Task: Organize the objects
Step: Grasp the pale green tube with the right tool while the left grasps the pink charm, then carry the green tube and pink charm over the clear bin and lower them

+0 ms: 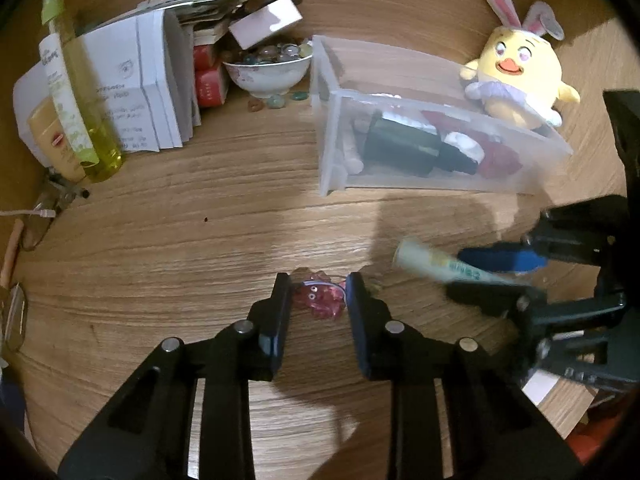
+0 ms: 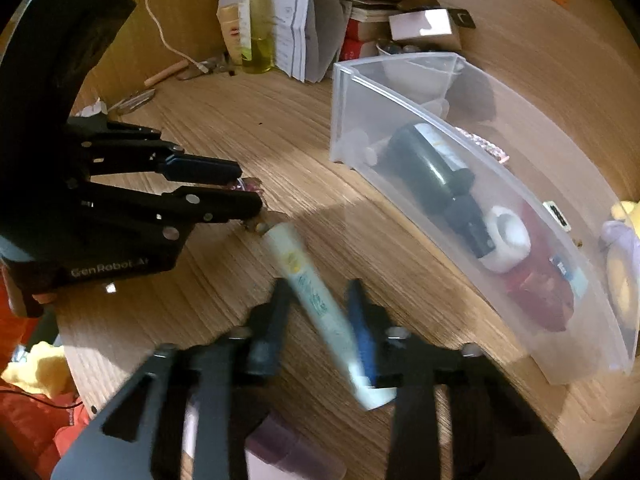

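A pink sparkly hair clip point(image 1: 320, 298) lies on the wooden desk between the fingers of my left gripper point(image 1: 318, 294), which is open around it; it also shows in the right wrist view point(image 2: 248, 185). My right gripper point(image 2: 320, 316) is open around a white tube with green print point(image 2: 316, 300), blurred by motion; I cannot tell if the pads touch it. The tube also shows in the left wrist view point(image 1: 444, 266), with the right gripper point(image 1: 488, 276) around it. A clear plastic bin point(image 1: 332, 148) holds a dark bottle point(image 1: 404, 144), a white roll and a red item.
A yellow plush chick with bunny ears point(image 1: 516, 76) sits behind the bin. A bowl of glass pebbles point(image 1: 268, 68), stacked papers and boxes point(image 1: 140, 80) and a yellow-green bottle point(image 1: 76, 80) stand at the back left. Glasses point(image 1: 36, 224) lie at the left edge.
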A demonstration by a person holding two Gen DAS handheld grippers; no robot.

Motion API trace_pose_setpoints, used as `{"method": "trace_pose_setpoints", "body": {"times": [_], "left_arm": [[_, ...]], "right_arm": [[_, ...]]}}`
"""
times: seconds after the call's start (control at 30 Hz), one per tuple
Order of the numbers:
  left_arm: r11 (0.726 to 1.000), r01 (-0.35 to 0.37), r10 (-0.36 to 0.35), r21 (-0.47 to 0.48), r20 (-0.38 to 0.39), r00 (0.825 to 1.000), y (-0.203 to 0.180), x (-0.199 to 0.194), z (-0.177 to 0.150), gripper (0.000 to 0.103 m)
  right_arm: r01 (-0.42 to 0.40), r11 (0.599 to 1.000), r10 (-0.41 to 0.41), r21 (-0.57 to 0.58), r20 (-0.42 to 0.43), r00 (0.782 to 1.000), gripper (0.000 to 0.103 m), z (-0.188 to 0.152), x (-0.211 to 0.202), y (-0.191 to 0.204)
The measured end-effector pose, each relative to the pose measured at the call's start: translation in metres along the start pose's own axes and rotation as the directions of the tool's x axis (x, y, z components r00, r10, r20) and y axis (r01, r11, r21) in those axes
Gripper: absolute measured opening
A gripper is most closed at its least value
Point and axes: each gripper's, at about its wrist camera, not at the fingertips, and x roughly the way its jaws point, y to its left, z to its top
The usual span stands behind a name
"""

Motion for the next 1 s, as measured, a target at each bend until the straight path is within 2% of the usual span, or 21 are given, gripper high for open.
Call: {"method": "trace_pose_setpoints", "body": {"times": [0.23,0.47,0.77,1.0], "left_arm": [[0.999,0.013,-0.011,-0.036,0.046,0.999,0.003,-0.011,0.003,0.028],[0.999,0.042,-0.038,-0.031,0.118,0.992,-0.008,-0.033,0.014,0.028],[0.996,0.08,-0.072,-0.033,0.188,0.98,-0.023,-0.058,0.037,0.028],[0.994,0.1,-0.086,-0.045,0.236,0.968,-0.032,-0.071,0.054,0.028]], "right_arm": [[0.047,0.997,-0.048,0.057,0.022,0.999,0.014,-0.011,-0.008,-0.015],[0.071,0.993,-0.08,0.095,0.097,0.992,0.014,-0.014,-0.034,-0.025],[0.053,0.986,-0.088,0.159,0.223,0.971,0.014,-0.01,-0.072,-0.041],[0.048,0.98,-0.104,0.194,0.289,0.952,0.014,-0.007,-0.094,-0.053]]}}
